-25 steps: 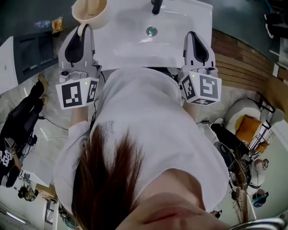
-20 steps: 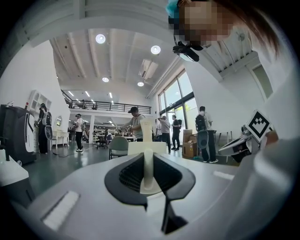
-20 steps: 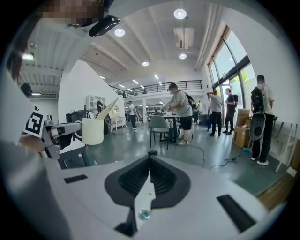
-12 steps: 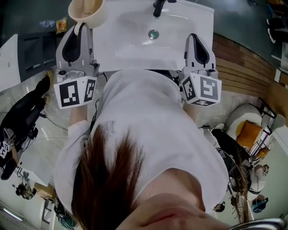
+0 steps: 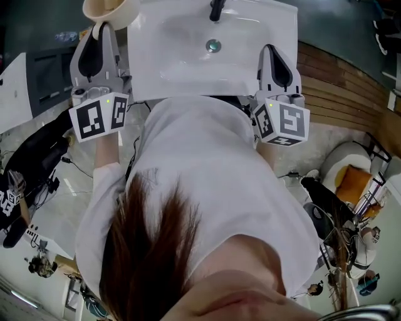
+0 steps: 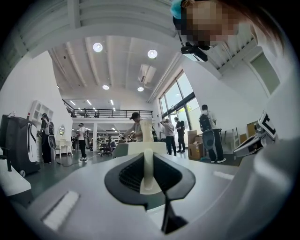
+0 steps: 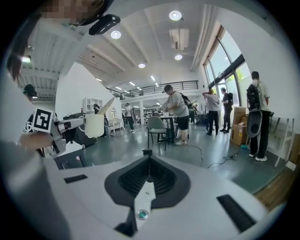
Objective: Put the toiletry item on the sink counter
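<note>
Cup (image 5: 108, 9) (left claw (image 5: 102, 27) gripping) beside sink (image 5: 175, 70) left edge.

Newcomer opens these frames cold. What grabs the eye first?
The cream cup at the head view's top left, pinched by what looks like its handle in the left gripper, at the white sink's far-left corner. Next, the right gripper at the sink's right edge, nothing between its jaws. The person's white shirt and brown hair fill the lower frame.
</note>
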Available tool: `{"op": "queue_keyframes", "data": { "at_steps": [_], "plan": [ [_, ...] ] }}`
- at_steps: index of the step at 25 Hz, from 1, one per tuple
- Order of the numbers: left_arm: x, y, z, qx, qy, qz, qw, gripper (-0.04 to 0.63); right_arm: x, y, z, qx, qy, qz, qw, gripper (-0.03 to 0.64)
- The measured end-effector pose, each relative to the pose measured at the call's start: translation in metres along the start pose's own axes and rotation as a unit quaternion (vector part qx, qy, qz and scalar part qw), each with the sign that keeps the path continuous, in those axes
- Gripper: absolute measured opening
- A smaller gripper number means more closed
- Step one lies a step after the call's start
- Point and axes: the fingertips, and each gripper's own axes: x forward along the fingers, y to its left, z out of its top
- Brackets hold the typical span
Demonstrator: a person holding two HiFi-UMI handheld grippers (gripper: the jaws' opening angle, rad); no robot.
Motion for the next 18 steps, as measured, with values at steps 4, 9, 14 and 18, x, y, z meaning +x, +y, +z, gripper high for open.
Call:
{"op": "queue_keyframes", "data": {
  "at_steps": [4,9,14,18],
  "plan": [
    [0.009,0.006,0.009,0.004,-0.009,0.001,0.9999,0.048,-0.006,-0.004,0.001,0.002,-0.001,-0.009,1.0,0.011],
    [0.02,0.014,0.014,0.009,-0.014,0.006,0.9998,0.048,-0.014,-0.008,0.001,0.007,-0.001,-0.02,1.0,0.011],
    [0.039,0.02,-0.006,0.01,-0.004,0.016,0.9998,0.048,-0.014,-0.013,-0.003,0.013,0.001,-0.025,1.0,0.011],
    [0.042,0.023,-0.016,0.01,0.006,0.031,0.9995,0.048,-0.02,-0.01,0.001,0.017,-0.002,-0.028,0.999,0.011]
  ]
}}
